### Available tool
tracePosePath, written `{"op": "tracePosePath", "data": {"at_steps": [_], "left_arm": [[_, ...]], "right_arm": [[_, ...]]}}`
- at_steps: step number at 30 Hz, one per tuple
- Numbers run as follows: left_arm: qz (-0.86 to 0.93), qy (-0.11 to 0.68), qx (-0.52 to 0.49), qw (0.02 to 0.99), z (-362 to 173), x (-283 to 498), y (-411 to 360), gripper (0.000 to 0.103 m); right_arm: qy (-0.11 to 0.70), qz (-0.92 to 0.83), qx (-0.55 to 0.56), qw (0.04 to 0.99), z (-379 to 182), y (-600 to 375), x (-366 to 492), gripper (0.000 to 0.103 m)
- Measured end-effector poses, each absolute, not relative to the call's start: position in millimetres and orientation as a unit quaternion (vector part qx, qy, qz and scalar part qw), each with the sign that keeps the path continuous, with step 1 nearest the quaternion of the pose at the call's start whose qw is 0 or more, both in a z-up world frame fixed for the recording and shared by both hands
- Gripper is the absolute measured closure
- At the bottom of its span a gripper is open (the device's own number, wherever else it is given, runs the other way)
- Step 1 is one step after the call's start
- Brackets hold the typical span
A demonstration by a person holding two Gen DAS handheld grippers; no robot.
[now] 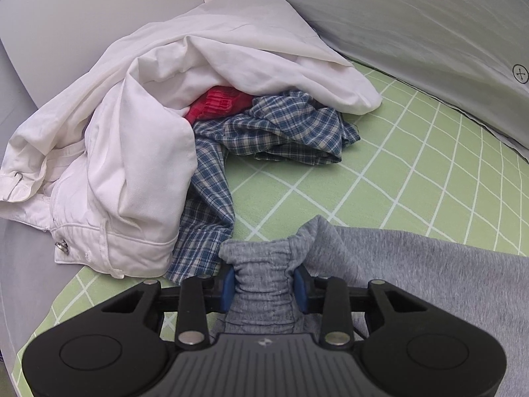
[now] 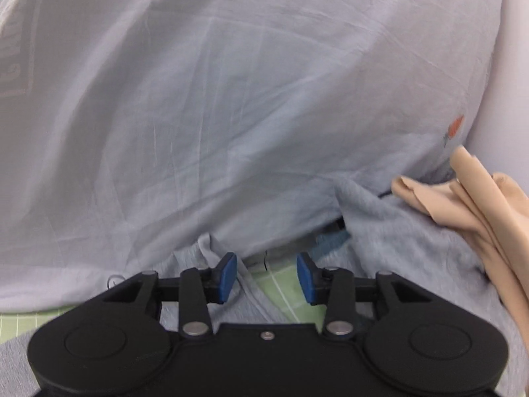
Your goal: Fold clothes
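A grey fleece garment point(image 1: 413, 264) lies on the green checked sheet point(image 1: 380, 165). My left gripper point(image 1: 264, 284) is shut on a bunched fold of it, the cloth squeezed between the blue pads point(image 1: 228, 286). In the right wrist view the same grey fleece garment point(image 2: 396, 238) spreads below and to the right. My right gripper point(image 2: 266, 276) stands open just above it, a strip of grey cloth running by the left pad point(image 2: 228, 276) and green sheet point(image 2: 281, 287) showing in the gap.
A heap of clothes lies at the left: white trousers point(image 1: 115, 182), a blue plaid shirt point(image 1: 281, 132), something red point(image 1: 218, 102). A pale grey pillow point(image 1: 429, 33) point(image 2: 231, 99) lines the back. Beige cloth point(image 2: 479, 205) lies at the right.
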State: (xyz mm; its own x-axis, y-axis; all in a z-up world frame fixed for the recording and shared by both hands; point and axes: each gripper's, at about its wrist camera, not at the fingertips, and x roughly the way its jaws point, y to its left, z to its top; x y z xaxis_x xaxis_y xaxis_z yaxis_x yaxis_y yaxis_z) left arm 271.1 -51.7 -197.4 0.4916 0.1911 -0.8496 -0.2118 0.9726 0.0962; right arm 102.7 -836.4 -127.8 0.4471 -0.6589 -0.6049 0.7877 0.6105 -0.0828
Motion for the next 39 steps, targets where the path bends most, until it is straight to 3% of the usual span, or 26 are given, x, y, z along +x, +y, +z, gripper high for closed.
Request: {"op": "tracePosePath", "data": {"at_steps": [10,12,13,26,28,30,31,35,36,37,38,39], "left_arm": [[0.117,0.491,0.020,0.863,-198,272,-60,0.065],[0.117,0.490,0.018,0.863,-198,272,-59,0.065],[0.118,0.490,0.017,0.864,-198,271,-59,0.065],[0.116,0.494,0.034,0.861,-197,268,-51,0.065],[0.117,0.494,0.041,0.860,-197,268,-53,0.065],[0.119,0.493,0.047,0.860,-198,268,-55,0.065],[0.119,0.493,0.047,0.861,-198,268,-55,0.065],[0.118,0.494,0.040,0.861,-198,268,-52,0.065],[0.117,0.494,0.041,0.861,-198,268,-52,0.065],[0.116,0.494,0.042,0.861,-198,268,-52,0.065],[0.115,0.495,0.044,0.860,-198,268,-52,0.065],[0.115,0.496,0.046,0.859,-198,268,-53,0.065]], "right_arm": [[0.349,-0.448,0.178,0.804,-174,-801,65,0.062],[0.354,-0.452,0.191,0.797,-181,-795,59,0.075],[0.356,-0.453,0.197,0.793,-184,-793,56,0.103],[0.386,-0.486,0.189,0.761,-191,-773,-17,0.103],[0.371,-0.478,0.197,0.771,-189,-775,-17,0.099],[0.347,-0.472,0.222,0.779,-188,-781,-12,0.073],[0.335,-0.469,0.234,0.783,-187,-784,-9,0.052],[0.306,-0.480,0.274,0.775,-191,-806,10,0.053],[0.308,-0.488,0.274,0.770,-193,-810,14,0.055],[0.311,-0.494,0.271,0.765,-196,-814,19,0.064],[0.316,-0.497,0.260,0.765,-196,-816,22,0.088],[0.321,-0.500,0.249,0.765,-197,-818,24,0.100]]}}
